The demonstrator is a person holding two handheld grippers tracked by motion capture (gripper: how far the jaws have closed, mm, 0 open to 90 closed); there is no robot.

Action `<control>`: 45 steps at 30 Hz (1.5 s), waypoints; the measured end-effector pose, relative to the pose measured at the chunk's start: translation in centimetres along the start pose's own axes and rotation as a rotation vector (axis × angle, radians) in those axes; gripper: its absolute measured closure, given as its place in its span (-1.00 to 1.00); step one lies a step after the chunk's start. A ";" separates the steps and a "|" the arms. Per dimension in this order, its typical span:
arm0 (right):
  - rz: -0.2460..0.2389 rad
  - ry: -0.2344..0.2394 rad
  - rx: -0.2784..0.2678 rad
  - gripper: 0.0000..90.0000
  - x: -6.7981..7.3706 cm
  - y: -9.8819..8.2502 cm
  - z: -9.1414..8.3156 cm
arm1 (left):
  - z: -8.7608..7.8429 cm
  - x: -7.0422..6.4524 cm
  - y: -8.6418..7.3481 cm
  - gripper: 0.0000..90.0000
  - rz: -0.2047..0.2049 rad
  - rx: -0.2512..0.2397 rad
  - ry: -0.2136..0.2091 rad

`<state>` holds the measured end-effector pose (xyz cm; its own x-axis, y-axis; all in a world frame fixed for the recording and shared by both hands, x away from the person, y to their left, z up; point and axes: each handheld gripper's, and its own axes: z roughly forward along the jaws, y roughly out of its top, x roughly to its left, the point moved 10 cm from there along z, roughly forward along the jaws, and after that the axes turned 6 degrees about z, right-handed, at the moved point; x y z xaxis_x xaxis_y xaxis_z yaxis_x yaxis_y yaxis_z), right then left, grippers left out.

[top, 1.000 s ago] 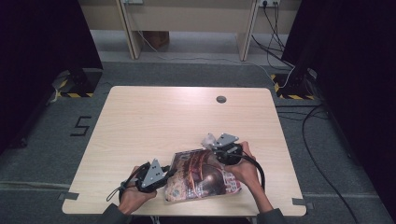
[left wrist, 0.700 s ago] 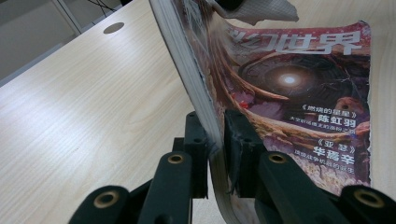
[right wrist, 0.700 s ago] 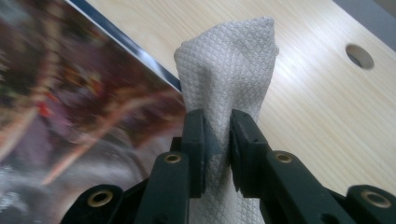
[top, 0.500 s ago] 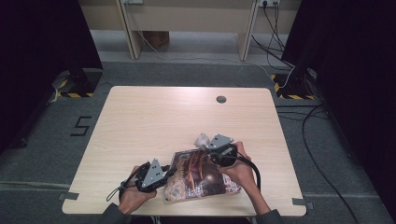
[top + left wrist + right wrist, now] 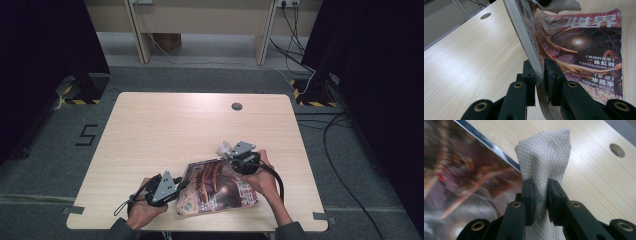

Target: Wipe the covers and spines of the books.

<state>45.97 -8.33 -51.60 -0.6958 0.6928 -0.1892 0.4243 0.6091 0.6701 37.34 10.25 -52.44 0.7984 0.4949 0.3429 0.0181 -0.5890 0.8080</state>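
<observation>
- While I hold both hands low at the near edge of the bench [image 5: 165,125], my left tool [image 5: 181,186] is clamped on the magazine [image 5: 217,187], its jaws pinching the left edge of the pages.
- From the left gripper view, that tool [image 5: 539,72] grips the magazine [image 5: 584,47] by its page edge, and the left side is lifted off the wood, so the cover tilts up toward the camera.
- My right tool [image 5: 229,151] is clamped on a white cloth [image 5: 223,148], at the magazine's far right corner.
- From the right gripper view, the cloth [image 5: 544,160] stands bunched up between the jaws of that tool [image 5: 540,195], its quilted weave plain to see, with the magazine [image 5: 466,185] blurred just beside it on the left.
- I can see the cloth [image 5: 561,5] against the cover's top edge from the left gripper view; I cannot tell whether it presses on it.
- Farther out on the bench sits a round cable hole [image 5: 237,106], well apart from my hands.
</observation>
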 end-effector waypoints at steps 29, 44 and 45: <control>0.117 -0.102 0.129 0.72 -5.7 -5.1 2.3 | 0.0 0.0 0.1 0.77 -0.002 -0.006 -0.001; 0.098 -0.111 0.135 0.72 -5.6 -5.1 2.4 | 0.0 0.0 0.1 0.77 -0.001 0.000 -0.002; 0.092 -0.108 0.131 0.72 -5.5 -5.0 2.3 | 0.0 0.0 0.1 0.77 0.000 0.000 -0.001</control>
<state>48.99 -14.24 -55.55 -0.5869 0.7813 -0.2123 0.5602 0.5812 0.5902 37.38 10.19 -52.35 0.7992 0.4943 0.3421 0.0182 -0.5887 0.8082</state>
